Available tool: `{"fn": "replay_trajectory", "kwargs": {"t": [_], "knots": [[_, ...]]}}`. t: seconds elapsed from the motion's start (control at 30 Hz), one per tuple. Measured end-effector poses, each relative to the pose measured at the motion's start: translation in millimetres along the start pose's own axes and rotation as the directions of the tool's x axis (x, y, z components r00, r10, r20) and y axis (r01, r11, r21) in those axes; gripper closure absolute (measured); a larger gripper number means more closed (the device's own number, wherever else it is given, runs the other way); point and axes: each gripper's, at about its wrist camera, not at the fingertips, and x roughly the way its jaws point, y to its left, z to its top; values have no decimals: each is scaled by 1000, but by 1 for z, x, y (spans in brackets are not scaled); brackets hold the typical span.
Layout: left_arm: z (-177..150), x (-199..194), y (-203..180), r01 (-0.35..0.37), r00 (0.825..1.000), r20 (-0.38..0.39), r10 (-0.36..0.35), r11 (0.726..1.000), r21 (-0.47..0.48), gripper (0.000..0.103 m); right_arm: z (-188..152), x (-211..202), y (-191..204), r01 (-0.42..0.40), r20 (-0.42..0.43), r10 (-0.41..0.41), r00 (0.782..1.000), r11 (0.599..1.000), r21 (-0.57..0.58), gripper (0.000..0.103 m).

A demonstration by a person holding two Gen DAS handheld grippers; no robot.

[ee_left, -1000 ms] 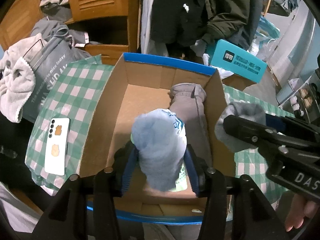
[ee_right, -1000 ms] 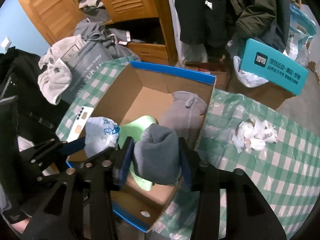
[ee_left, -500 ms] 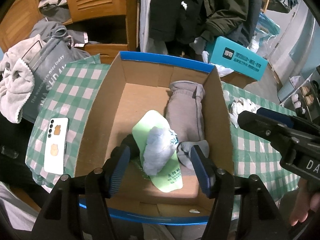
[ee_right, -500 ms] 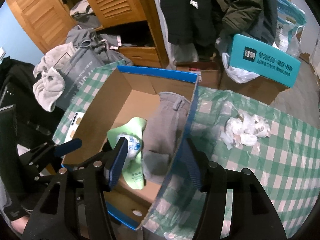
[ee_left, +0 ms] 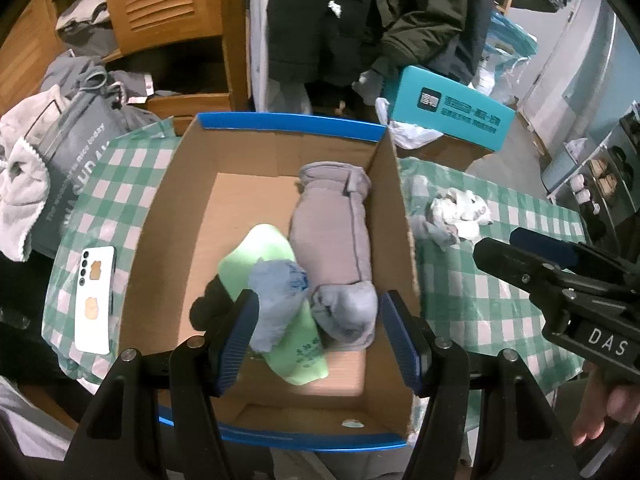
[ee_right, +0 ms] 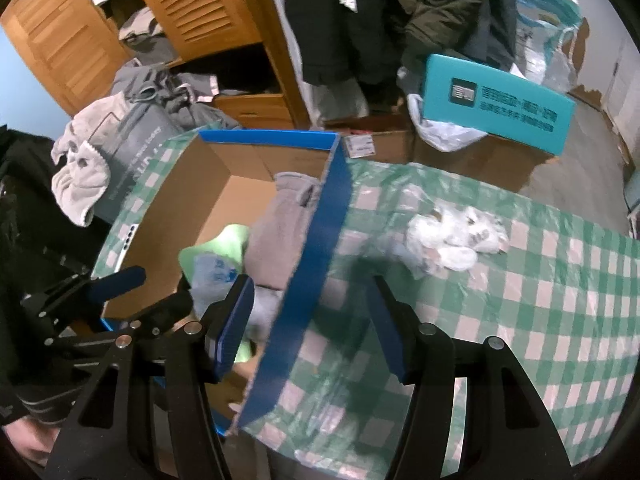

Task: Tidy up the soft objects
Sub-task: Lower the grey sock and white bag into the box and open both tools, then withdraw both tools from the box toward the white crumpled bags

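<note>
A cardboard box (ee_left: 192,200) with blue rims stands on the green checked tablecloth (ee_left: 480,300). Inside lie a long grey rolled garment (ee_left: 332,224), a grey sock bundle (ee_left: 348,312), a light blue bundle (ee_left: 276,292), a green packet (ee_left: 256,248) and a black item (ee_left: 208,304). My left gripper (ee_left: 318,338) is open and empty above the box's near end. My right gripper (ee_right: 310,332) is open and empty, straddling the box's right wall (ee_right: 320,248). A white crumpled bundle (ee_right: 456,240) and a small grey piece (ee_left: 434,232) lie on the cloth right of the box.
A white phone (ee_left: 94,300) lies on the cloth left of the box. A grey bag (ee_left: 76,160) and a pale towel (ee_left: 20,196) sit at the far left. A teal box (ee_left: 452,116), hanging dark coats (ee_left: 360,20) and a wooden wardrobe (ee_left: 160,8) stand behind.
Both grippers opened and let go: the light blue bundle and the grey sock bundle now lie in the box. Both grippers pulled back, the right one shifting right over the box wall.
</note>
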Motion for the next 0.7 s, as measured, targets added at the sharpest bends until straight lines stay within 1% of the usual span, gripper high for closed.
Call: {"fn": "replay_trajectory", "kwargs": {"t": [0.3, 0.43, 0.7], "knots": [[1, 0, -29, 9, 1000, -4, -9, 999, 45, 38, -11, -12, -36, 29, 9, -30, 1000, 998, 50, 44], [1, 0, -42, 7, 1000, 0, -7, 998, 68, 31, -17, -16, -51, 41, 10, -42, 999, 997, 72, 44], [0, 5, -70, 9, 1000, -11, -8, 993, 121, 31, -26, -29, -74, 57, 31, -60, 998, 993, 100, 44]]}}
